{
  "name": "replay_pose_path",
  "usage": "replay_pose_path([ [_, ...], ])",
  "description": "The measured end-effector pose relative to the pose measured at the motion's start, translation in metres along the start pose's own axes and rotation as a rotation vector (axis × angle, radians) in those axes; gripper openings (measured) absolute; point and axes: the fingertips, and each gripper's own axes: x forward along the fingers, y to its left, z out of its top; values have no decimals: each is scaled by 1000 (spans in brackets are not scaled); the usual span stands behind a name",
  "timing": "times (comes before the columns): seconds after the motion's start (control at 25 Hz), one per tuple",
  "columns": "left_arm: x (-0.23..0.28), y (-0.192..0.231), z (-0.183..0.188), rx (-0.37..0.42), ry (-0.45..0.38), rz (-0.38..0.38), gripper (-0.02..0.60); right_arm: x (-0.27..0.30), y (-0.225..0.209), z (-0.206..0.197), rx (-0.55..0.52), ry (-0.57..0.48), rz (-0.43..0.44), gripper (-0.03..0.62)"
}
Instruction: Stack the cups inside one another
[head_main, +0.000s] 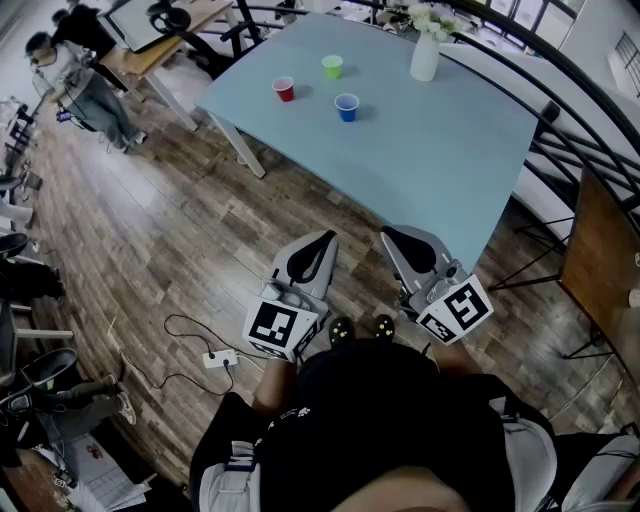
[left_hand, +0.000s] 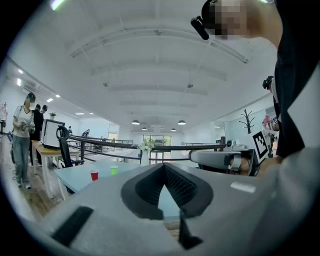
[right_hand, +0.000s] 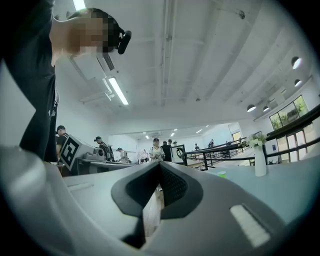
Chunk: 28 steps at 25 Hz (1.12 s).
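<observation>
We wear a black top (head_main: 400, 420) with small white print on its left side. Pale grey pieces (head_main: 530, 455) sit at both hips; we cannot tell what they are. Our dark shoes (head_main: 341, 329) have pale spots on the toes, and a black headset (left_hand: 200, 24) sits on our head. The left tongs (head_main: 322, 240) and the right tongs (head_main: 392, 237) share one build: smooth light-grey shells, black ribbed pads (left_hand: 176, 184) inside, and a rear cube (head_main: 283, 328) carrying black-and-white square markers. A pale rectangular label (right_hand: 247, 225) marks the right shell.
</observation>
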Motion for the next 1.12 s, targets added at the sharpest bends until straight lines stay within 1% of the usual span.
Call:
replay_pose_path([
  [0.32,-6,6,1,56,21,7,-9,7,2,1,13,-12,6,5],
  [0.52,-17,13,5,48,13,22,-9,14,9,1,25,-13,11,5],
  [0.76,-33,25,3,22,6,39,-9,26,21,-4,36,-16,17,5],
  [1.12,-57,47,-2,25,4,38,-9,43,37,-8,36,-20,-2,5],
])
